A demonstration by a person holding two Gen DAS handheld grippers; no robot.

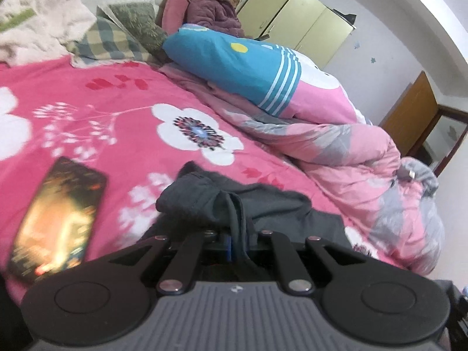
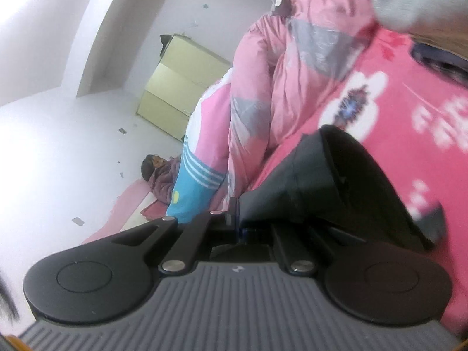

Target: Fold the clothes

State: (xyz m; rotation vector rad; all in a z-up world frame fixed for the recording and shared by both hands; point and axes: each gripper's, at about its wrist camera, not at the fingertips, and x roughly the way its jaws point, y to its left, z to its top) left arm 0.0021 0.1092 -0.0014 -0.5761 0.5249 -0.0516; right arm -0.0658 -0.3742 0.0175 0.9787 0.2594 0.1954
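Observation:
A dark grey garment (image 1: 231, 201) lies bunched on the pink flowered bedsheet (image 1: 117, 102). My left gripper (image 1: 237, 242) is shut on a fold of it at the near edge; the cloth runs up between the fingers. In the right wrist view the same dark garment (image 2: 327, 175) stretches taut from my right gripper (image 2: 238, 219), which is shut on its edge and rolled sideways. The fingertips of both grippers are mostly hidden by the cloth.
A phone (image 1: 58, 222) with a lit screen lies on the sheet at left. A rumpled pink and grey quilt (image 1: 365, 161) and a blue and pink quilt (image 1: 248, 67) lie at right. A person (image 1: 216, 8) sits at the headboard. Pillows (image 1: 122, 35) lie behind.

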